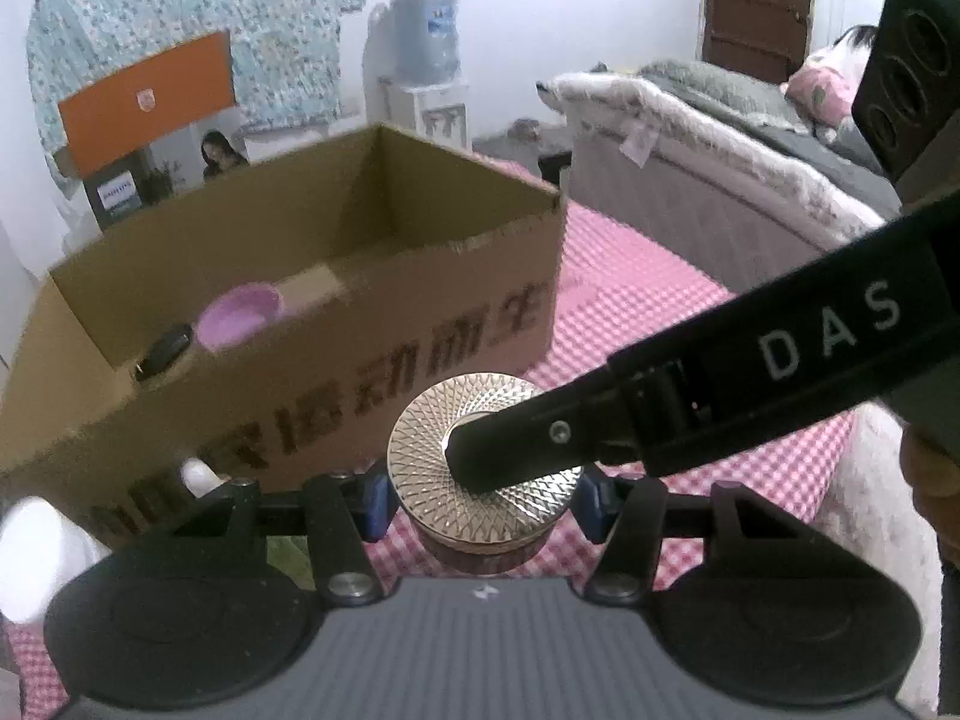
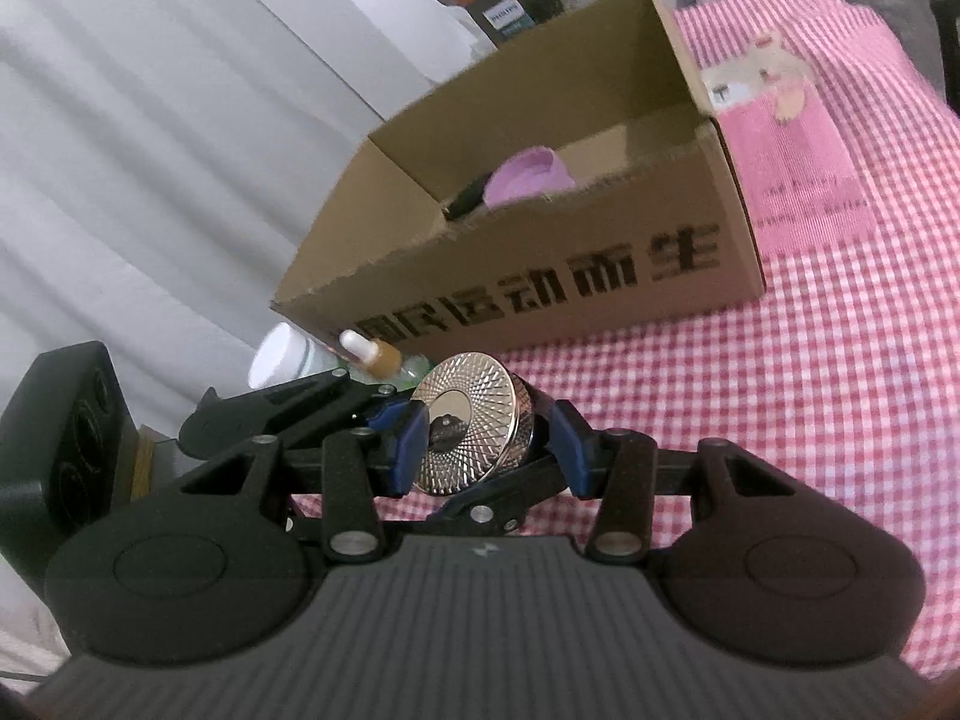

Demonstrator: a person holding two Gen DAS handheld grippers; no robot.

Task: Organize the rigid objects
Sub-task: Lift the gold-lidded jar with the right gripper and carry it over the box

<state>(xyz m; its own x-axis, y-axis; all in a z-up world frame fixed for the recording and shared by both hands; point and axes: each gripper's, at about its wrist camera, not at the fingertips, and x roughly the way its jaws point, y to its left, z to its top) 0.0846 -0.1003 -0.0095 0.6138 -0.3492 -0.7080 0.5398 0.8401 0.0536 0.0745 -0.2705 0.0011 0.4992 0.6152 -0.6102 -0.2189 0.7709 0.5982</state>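
Gripping one gold-lidded jar (image 1: 480, 468) with both grippers — my left gripper (image 1: 483, 501) clamps its body, my right gripper (image 2: 480, 450) pinches the lid — low centre, before the cardboard box (image 1: 360, 324) holding a purple bowl (image 1: 240, 315).

A right claw (image 2: 480, 450) with blue pads grips a round jar (image 2: 474, 420) by its gold, patterned lid, one pad on each side. A second claw (image 2: 462, 462), the left one, reaches in from the left and holds the same jar lower down. Behind them, an open cardboard box (image 2: 540, 276) with dark printed characters sits on a pink and white checked cloth (image 2: 840, 390). Inside the box lie a lilac bowl (image 2: 528, 177) and a dark object (image 2: 465, 198). Left of the box stand a white-capped container (image 2: 279, 354) and an amber dropper bottle (image 2: 372, 354). Pale curtains (image 2: 150, 150) hang at left.
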